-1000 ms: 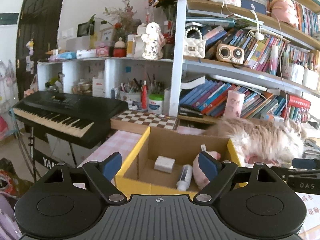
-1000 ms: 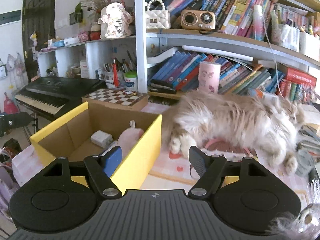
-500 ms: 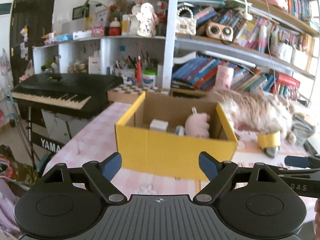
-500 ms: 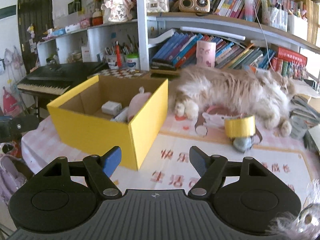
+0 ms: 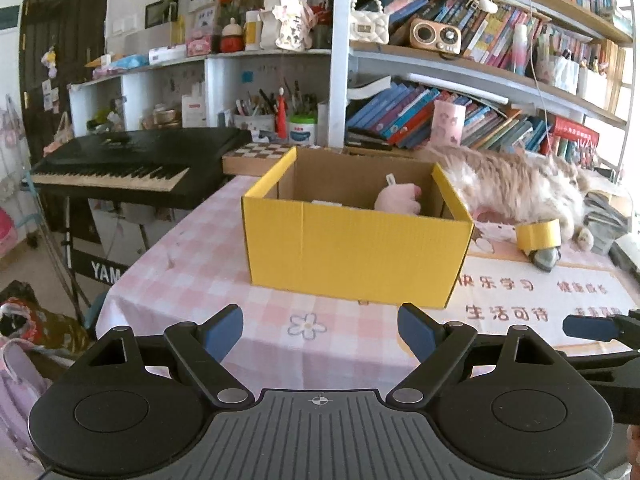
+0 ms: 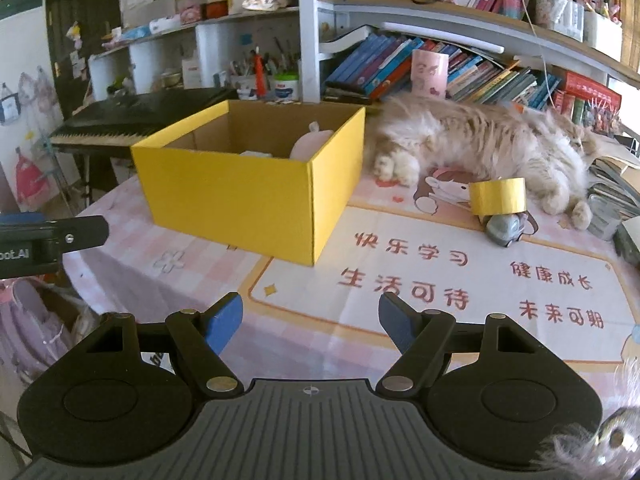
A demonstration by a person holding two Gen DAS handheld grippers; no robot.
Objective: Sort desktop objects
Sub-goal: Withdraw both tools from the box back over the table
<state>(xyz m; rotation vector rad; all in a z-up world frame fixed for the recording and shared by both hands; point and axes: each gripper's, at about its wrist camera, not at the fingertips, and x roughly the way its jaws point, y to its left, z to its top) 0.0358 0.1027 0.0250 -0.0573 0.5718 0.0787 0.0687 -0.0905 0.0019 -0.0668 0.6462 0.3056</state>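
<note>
Right wrist view gives us the whole worktop [image 6: 460,280]; the yellow box [image 6: 240,196] sits on the left half, open at the top, and a pink plush toy [image 6: 310,146] already pokes above its rim, with a pale small item [image 6: 256,154] beside it; so part of the sorting looks done. Still out on the worktop: a roll of yellow tape [image 6: 497,196] and, touching it just below, a grey toy mouse [image 6: 505,230], both well apart from the box and right beside the paws of a fluffy cat [image 6: 480,140] stretched along the bookshelf [image 6: 440,20] side; those two look like what is left.

The right gripper [image 6: 310,320] hangs over the printed mat with jaws spread and nothing between them; the left gripper [image 5: 320,330], seen from its own camera, is spread wider, also empty, facing the box's near wall.

Hard to read: the box floor is hidden by its walls from both views, so a full count of what is inside is not possible; the cat's body may cover more items; the worktop's right edge is cut off, with stacked books [image 6: 612,200] only partly in frame.
</note>
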